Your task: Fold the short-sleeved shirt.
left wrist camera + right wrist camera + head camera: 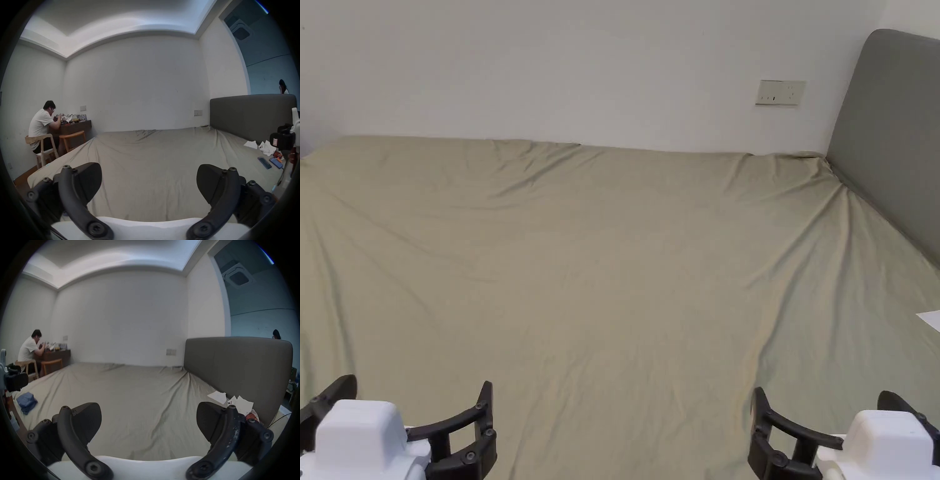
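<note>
Both grippers, left gripper and right gripper, hover wide open and empty above the bed sheet. A crumpled blue garment, likely the shirt, lies far left of the right gripper. Fetch it, then spread it flat centrally before folding.

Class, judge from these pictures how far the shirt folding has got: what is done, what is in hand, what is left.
Done: nothing visible. A blue garment, possibly the shirt, lies bunched near the edge of the bed.
In hand: nothing; the left gripper and right gripper hover open over the bare sheet.
Left: fetching it, spreading it, every fold.
</note>
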The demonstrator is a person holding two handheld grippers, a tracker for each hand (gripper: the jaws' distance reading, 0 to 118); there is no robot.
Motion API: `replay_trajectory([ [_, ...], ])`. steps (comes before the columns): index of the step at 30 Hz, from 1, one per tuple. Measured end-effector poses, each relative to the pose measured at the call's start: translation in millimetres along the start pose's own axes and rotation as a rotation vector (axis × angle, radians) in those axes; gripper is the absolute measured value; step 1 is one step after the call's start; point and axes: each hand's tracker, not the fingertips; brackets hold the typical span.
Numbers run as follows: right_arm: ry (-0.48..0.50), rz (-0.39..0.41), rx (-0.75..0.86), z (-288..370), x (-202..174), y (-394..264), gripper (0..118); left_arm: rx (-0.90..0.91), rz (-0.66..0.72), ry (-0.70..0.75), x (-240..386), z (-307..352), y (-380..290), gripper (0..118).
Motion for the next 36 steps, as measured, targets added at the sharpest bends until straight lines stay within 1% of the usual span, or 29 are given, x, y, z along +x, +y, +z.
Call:
replay_trajectory([
  [2,0.034,-0.007,-0.011,-3.8,6.0,3.4,118,0.007,0.026,0.001,-2.6,0.1,1.0,118],
  [4,0.061,-0.043,-0.007,-3.2,7.5,6.2,118,0.011,0.027,0.001,-4.4,-3.5,2.9,118],
  [6,0.082,-0.048,-0.012,-6.9,5.4,7.4,118,0.013,0.019,0.008,-3.4,-1.0,2.2,118],
  [8,0.079,-0.052,-0.014,-6.2,-0.1,11.1,118,0.016,0.016,0.008,-3.1,-0.4,4.2,118],
  [9,0.076,-0.045,-0.014,-5.5,-2.5,12.0,118,0.022,0.015,0.006,-1.4,2.4,3.9,118],
  [11,0.118,0.011,-0.007,-6.1,-5.3,12.8,118,0.027,0.013,0.007,-1.1,2.0,5.5,118],
  [13,0.102,0.023,-0.018,-5.2,-12.0,16.6,118,0.023,0.014,0.004,-1.3,2.5,5.0,118],
  [14,0.096,0.009,-0.021,-5.3,-13.8,14.4,118,0.023,0.015,0.010,-1.2,2.6,5.0,118],
  [15,0.114,-0.028,-0.026,-3.1,-14.5,13.9,118,0.022,0.020,0.015,-1.3,2.6,5.2,118],
  [16,0.161,-0.059,-0.025,-3.2,-13.7,13.9,118,0.022,0.025,0.013,-1.5,2.5,5.4,118],
  [17,0.187,-0.098,-0.024,-3.4,-12.7,13.1,118,0.020,0.032,0.011,-1.9,2.6,5.2,118],
  [18,0.212,-0.113,-0.022,-2.8,-13.3,13.4,118,0.018,0.037,0.012,-1.8,2.7,5.8,118],
  [19,0.210,-0.124,-0.014,-3.6,-13.3,13.5,118,0.017,0.034,0.011,-1.6,3.4,6.0,118],
  [20,0.185,-0.143,-0.016,-3.8,-13.9,15.0,118,0.019,0.025,0.011,-1.2,4.7,6.1,118],
  [22,0.172,-0.131,-0.028,-5.8,-15.1,20.3,118,0.021,0.011,0.016,-1.9,5.9,5.9,118],
  [23,0.137,-0.119,-0.035,-5.7,-16.4,22.7,118,0.023,0.009,0.010,-2.4,7.0,6.1,118],
  [29,0.177,-0.145,-0.049,-4.1,-11.6,30.6,118,0.018,0.030,0.023,-5.2,4.3,5.9,118],
  [31,0.170,-0.132,-0.047,-3.5,-12.5,31.7,118,0.016,0.032,0.022,-4.6,5.6,5.3,118],
  [32,0.172,-0.123,-0.072,-3.8,-11.7,33.8,118,0.015,0.028,0.027,-3.5,6.7,4.7,118],
  [36,0.147,-0.154,-0.073,-5.4,-10.3,35.8,118,0.017,0.022,0.024,-3.0,6.7,4.9,118],
])
